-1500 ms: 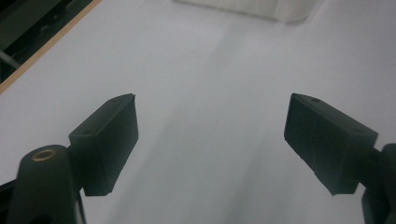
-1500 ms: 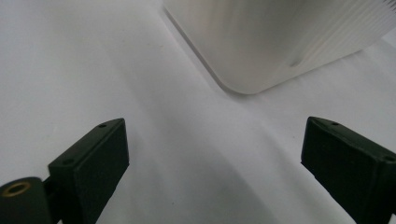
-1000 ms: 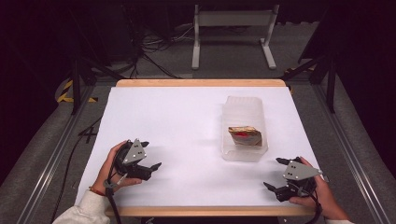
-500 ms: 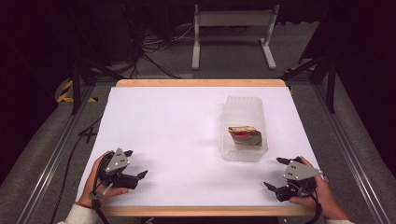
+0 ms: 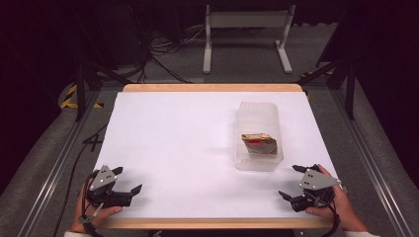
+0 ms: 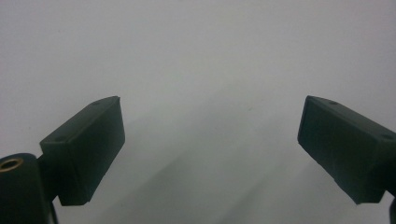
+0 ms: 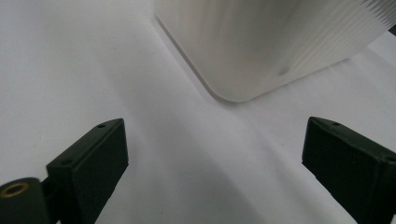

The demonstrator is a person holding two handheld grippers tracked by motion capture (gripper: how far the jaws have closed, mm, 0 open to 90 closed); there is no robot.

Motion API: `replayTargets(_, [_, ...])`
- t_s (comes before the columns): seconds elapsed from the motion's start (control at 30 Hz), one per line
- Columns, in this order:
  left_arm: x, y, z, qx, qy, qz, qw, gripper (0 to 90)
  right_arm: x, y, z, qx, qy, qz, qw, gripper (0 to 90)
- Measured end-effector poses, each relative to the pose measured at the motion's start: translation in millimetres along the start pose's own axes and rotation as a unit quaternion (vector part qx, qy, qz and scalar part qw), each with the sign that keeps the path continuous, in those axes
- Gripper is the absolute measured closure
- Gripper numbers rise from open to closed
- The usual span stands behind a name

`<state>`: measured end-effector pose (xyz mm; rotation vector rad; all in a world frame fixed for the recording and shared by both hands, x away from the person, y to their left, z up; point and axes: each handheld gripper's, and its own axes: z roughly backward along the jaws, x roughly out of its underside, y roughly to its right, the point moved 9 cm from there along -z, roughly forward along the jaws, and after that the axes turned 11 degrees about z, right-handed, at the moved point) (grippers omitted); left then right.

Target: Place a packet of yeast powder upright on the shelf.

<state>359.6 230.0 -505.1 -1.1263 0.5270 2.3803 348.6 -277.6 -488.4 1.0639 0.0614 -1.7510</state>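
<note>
On the right half of the white-covered table (image 5: 163, 148), a translucent plastic container (image 5: 258, 136) is seen lying lengthwise, with a small brown and red packet (image 5: 259, 143) resting inside it toward its near end. Both tongs are held released and empty: the left gripper (image 5: 126, 180) is parked at the near left corner, well apart from the container, and its jaws are spread wide over bare white surface in the left gripper view. The right gripper (image 5: 291, 181) is held near the container's near right corner, and in the right gripper view the ribbed wall and rounded corner of the container (image 7: 261, 46) are seen just ahead of the spread jaws.

Judging from this, a reach for the container appears to be in hand. A good grasp is likely obtained if the right gripper is brought squarely onto a wall, one jaw inside and one outside, rather than onto the rounded corner. Thin plastic may flex or slide on the smooth cover, so a slow closing is advised, and the left gripper could be brought across for steadying.
</note>
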Motion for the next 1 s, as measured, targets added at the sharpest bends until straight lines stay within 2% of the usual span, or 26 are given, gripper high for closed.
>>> replayTargets(0.1, [-0.7,-0.8,1.8,-0.006,0.010,0.005,0.9999,7.4,-0.3,1.8,-0.4,0.004,0.001,-0.002,1.0000,7.5])
replayTargets(0.23, [1.1,-0.8,1.5,-0.009,0.005,0.002,0.9999,7.1,-1.1,6.5,0.1,0.015,0.006,-0.010,0.9998,7.5])
replayTargets(0.6, [1.1,1.3,0.0,-0.011,-0.001,-0.011,0.9999,7.3,-1.4,6.9,0.1,0.017,0.007,-0.010,0.9998,7.5])
replayTargets(0.73, [-0.1,2.3,-0.4,-0.011,0.004,-0.007,0.9999,7.3,-1.5,7.0,0.3,0.016,0.007,-0.012,0.9998,7.4])
replayTargets(0.87, [0.1,2.8,-1.1,-0.011,-0.003,-0.013,0.9998,7.0,-1.0,8.3,0.5,0.019,0.008,-0.012,0.9997,7.2])
replayTargets(1.0, [-0.1,3.6,-2.0,-0.010,-0.001,-0.007,0.9999,6.9,-0.9,8.8,1.3,0.019,0.009,-0.014,0.9997,7.1])
